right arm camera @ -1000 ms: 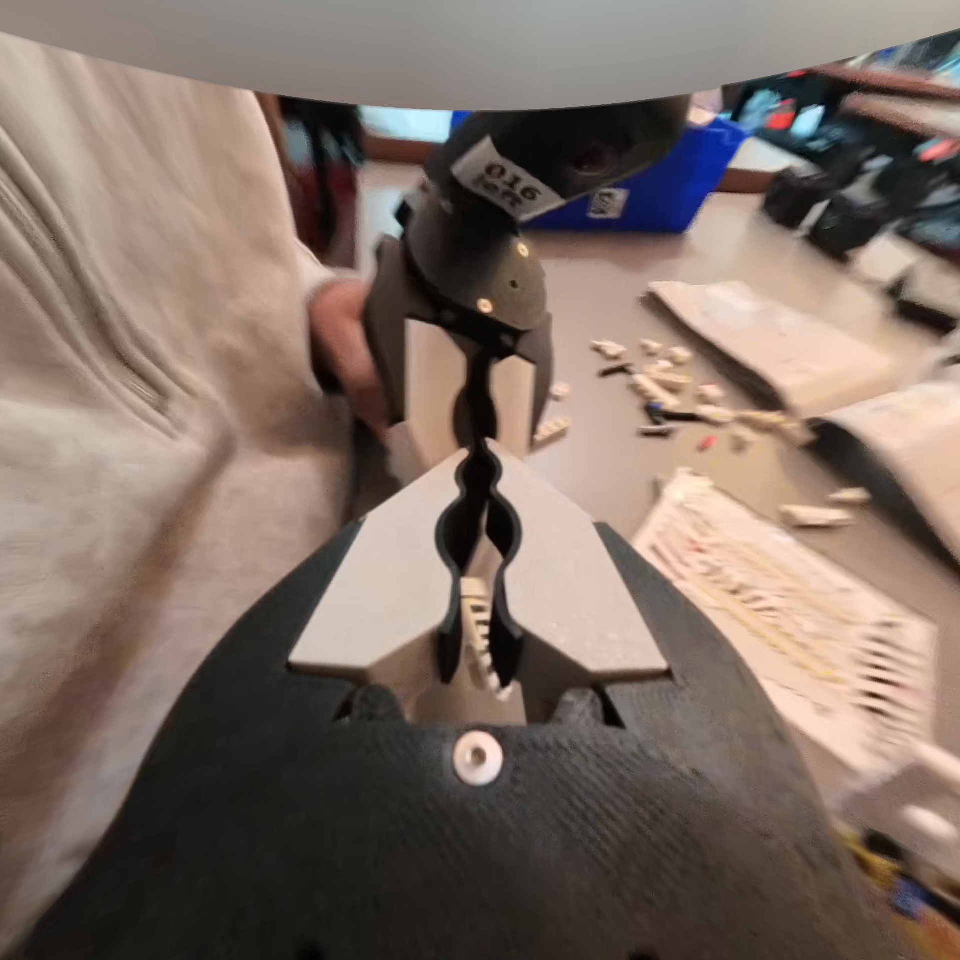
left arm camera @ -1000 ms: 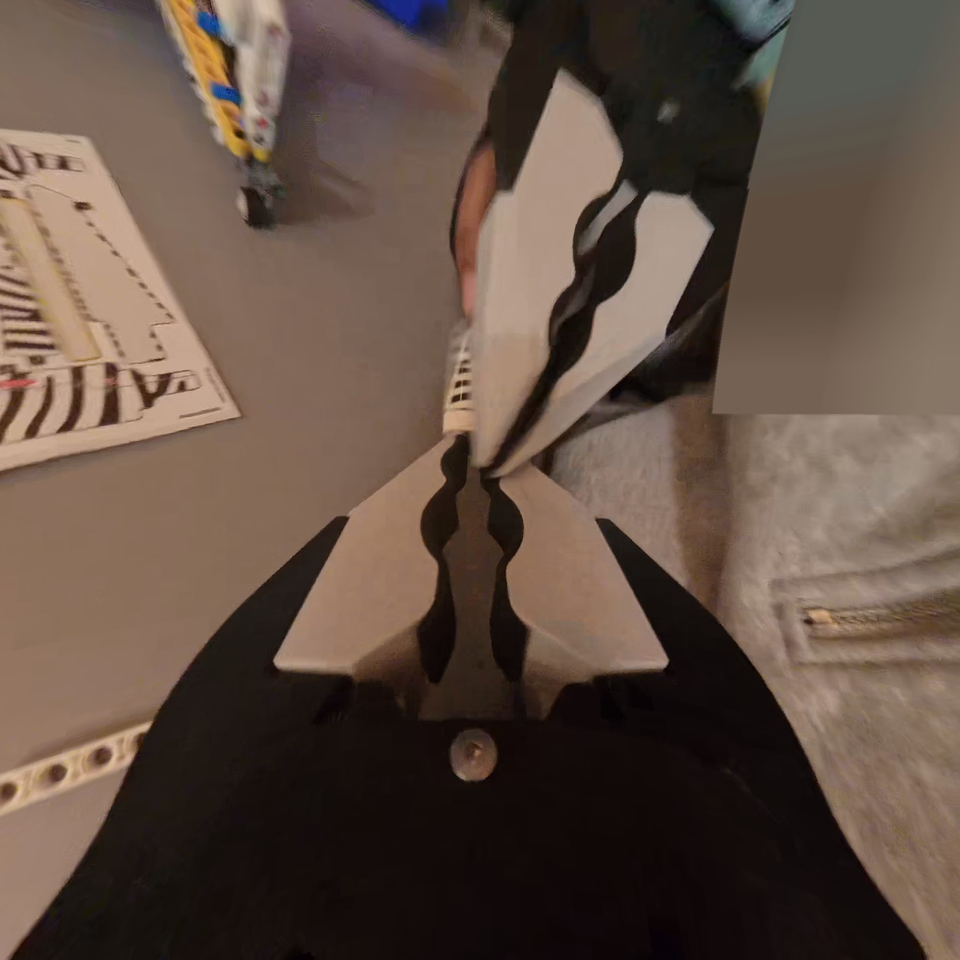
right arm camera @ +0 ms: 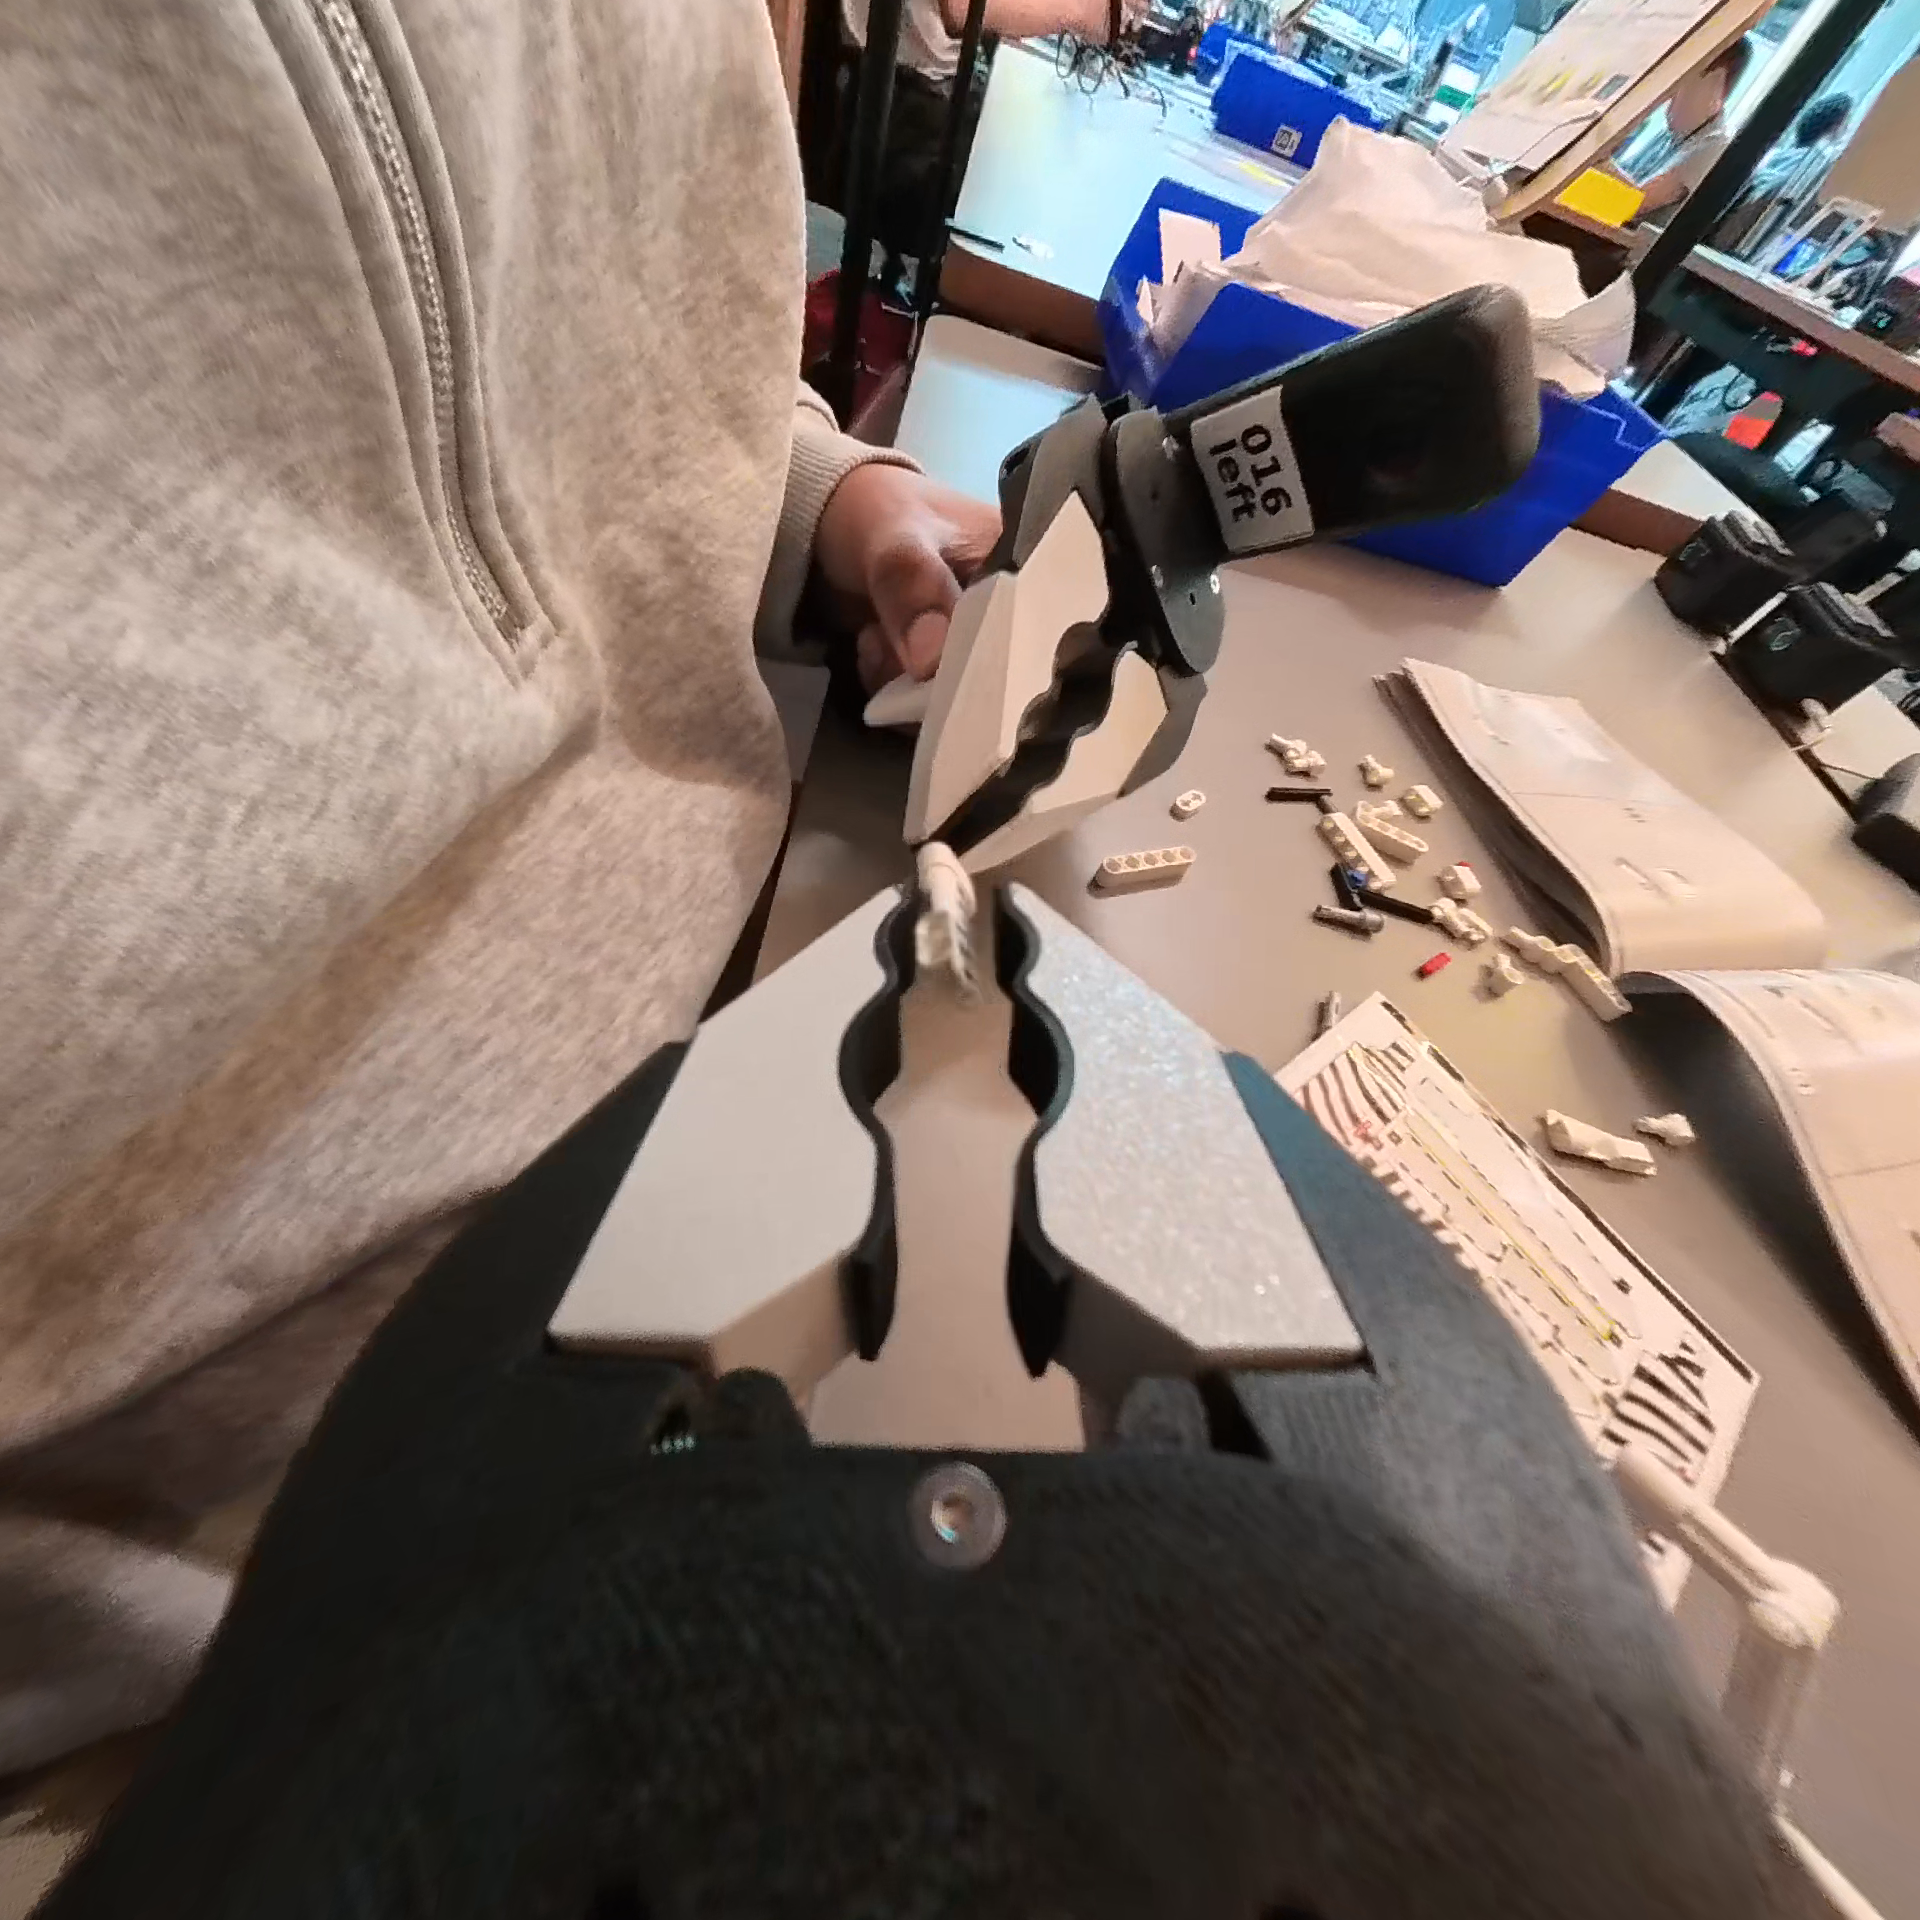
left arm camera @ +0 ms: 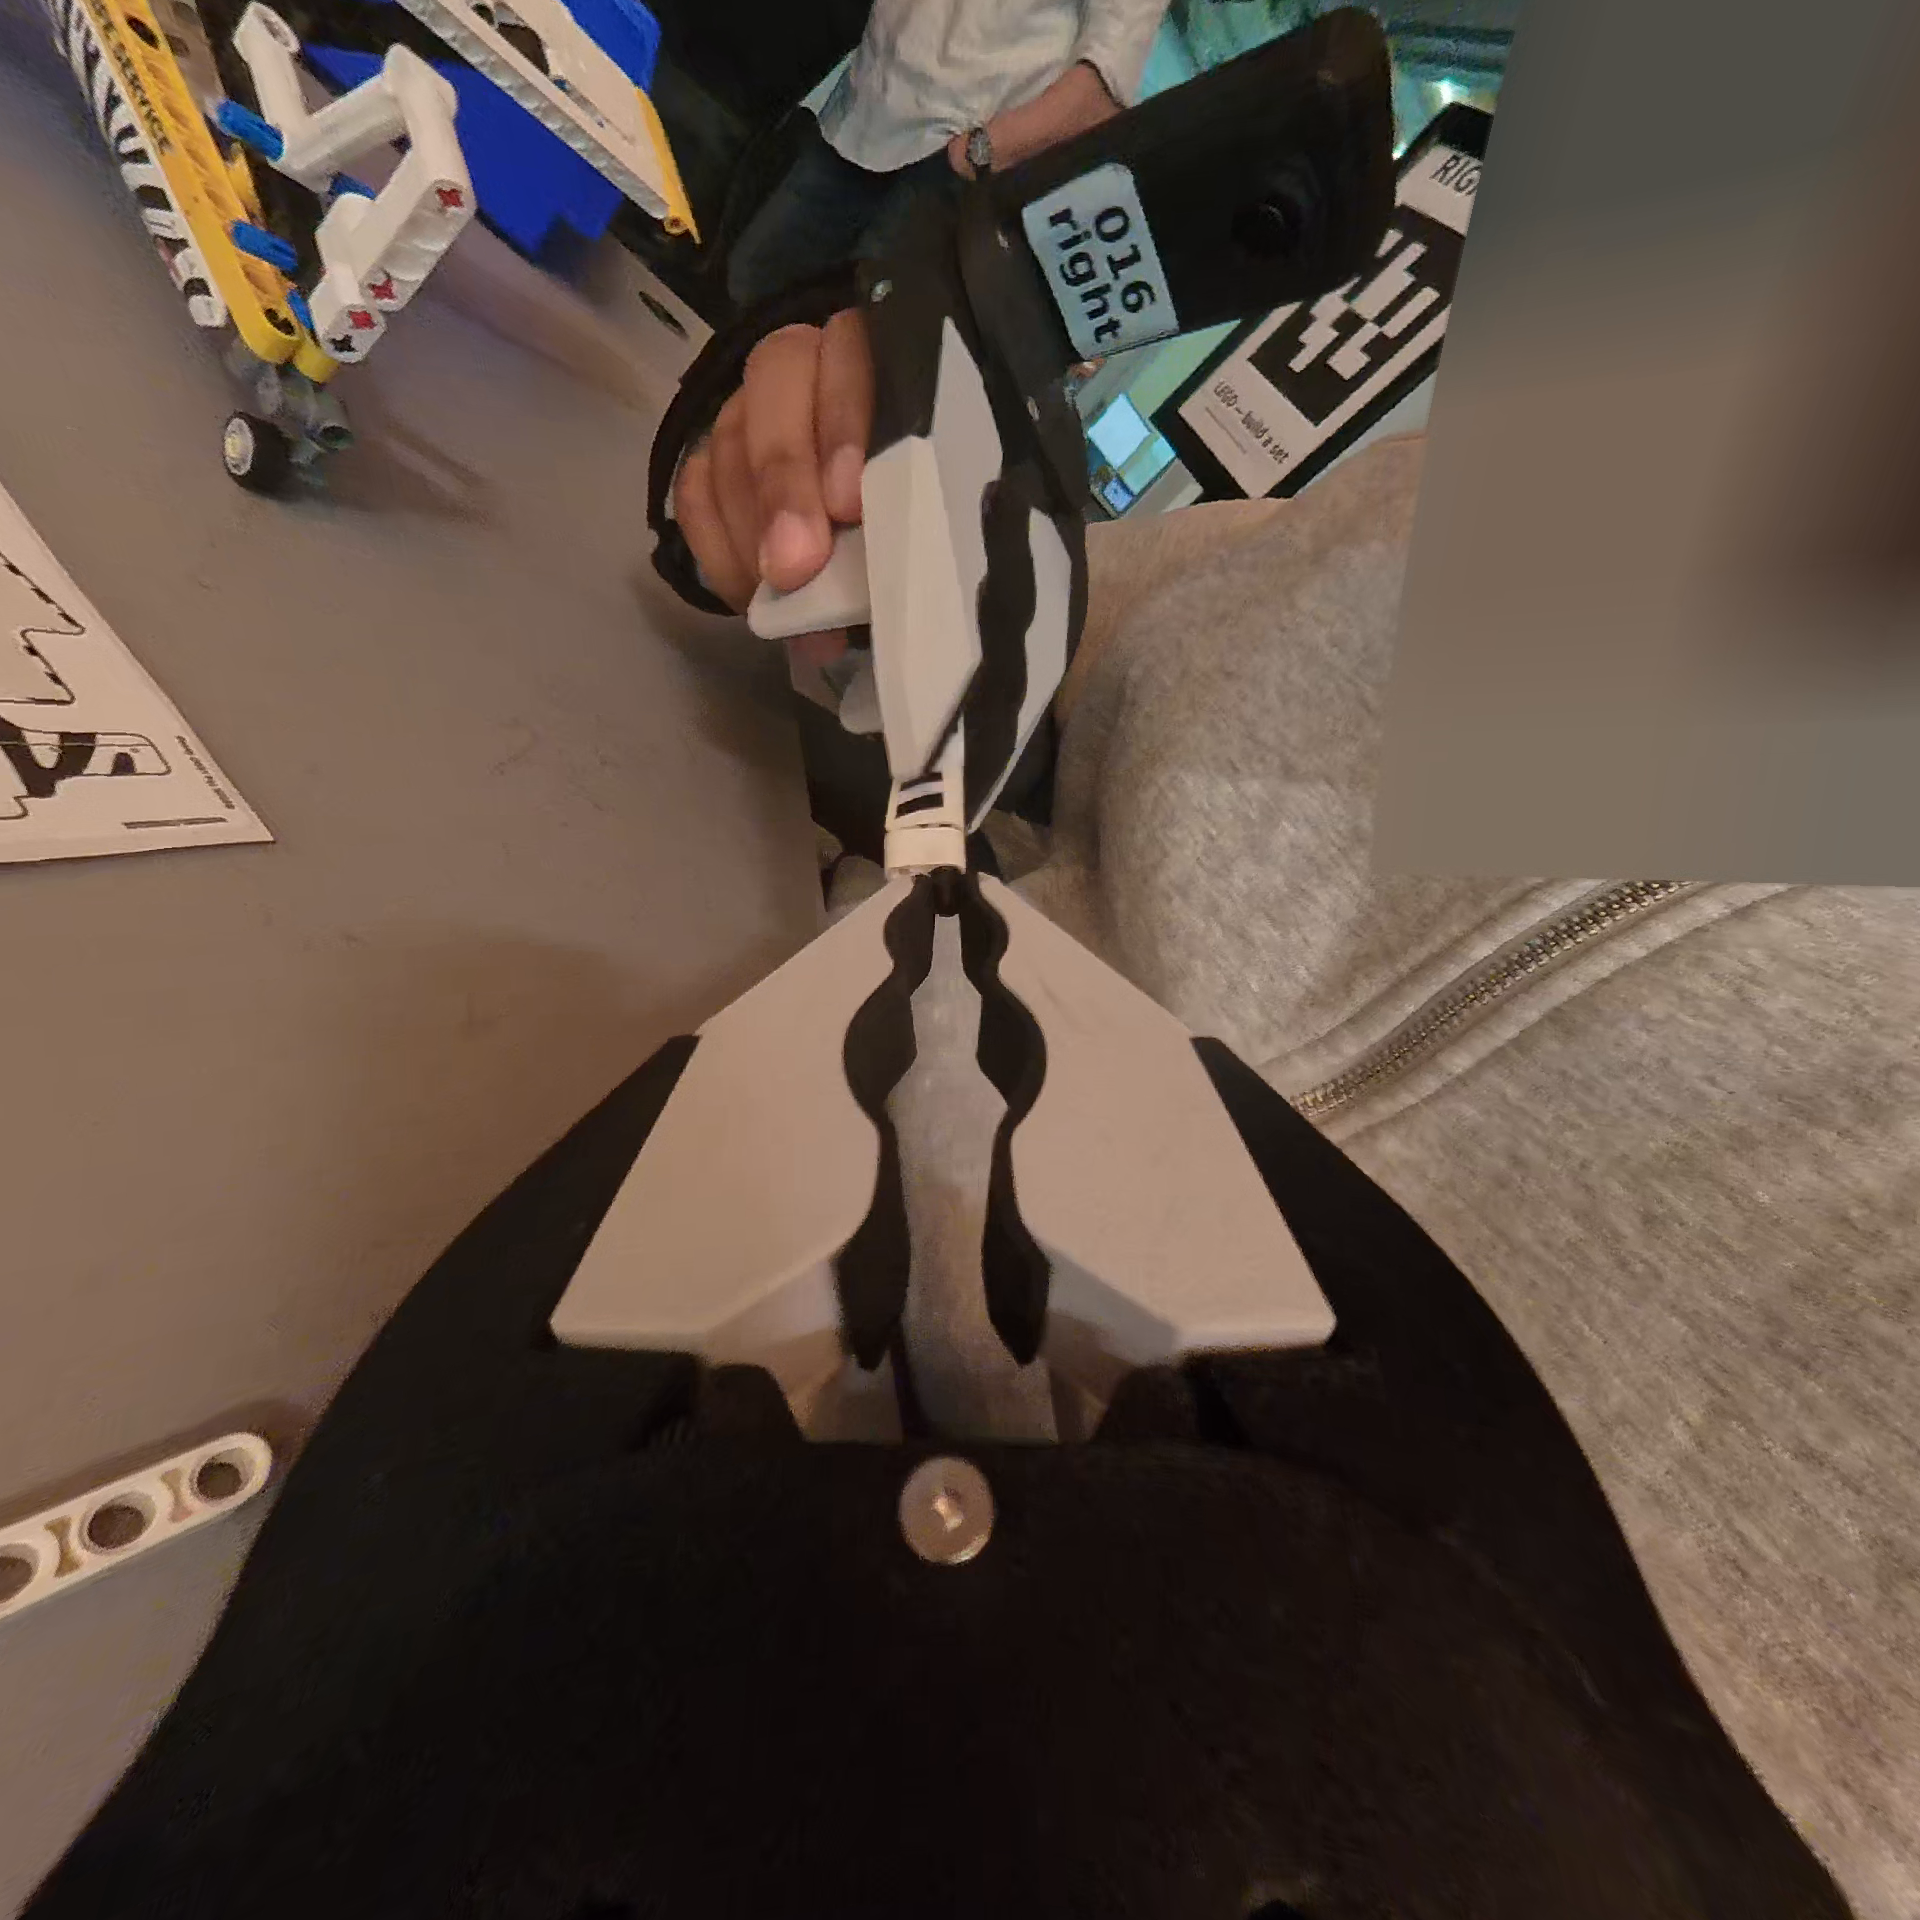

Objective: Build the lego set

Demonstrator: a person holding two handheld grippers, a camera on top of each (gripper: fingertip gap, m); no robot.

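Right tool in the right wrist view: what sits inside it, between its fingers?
A small white lego piece sits at the tips of the right tool, its far end meeting the left tool. The fingers hide its sides, so contact is unclear.

white beam [left arm camera: 125,1517] cut by left edge | loose pieces [right arm camera: 1382,842] too small

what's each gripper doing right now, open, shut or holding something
Left gripper: shut on a small black pin.
Right gripper: holding the white lego piece between its fingertips.
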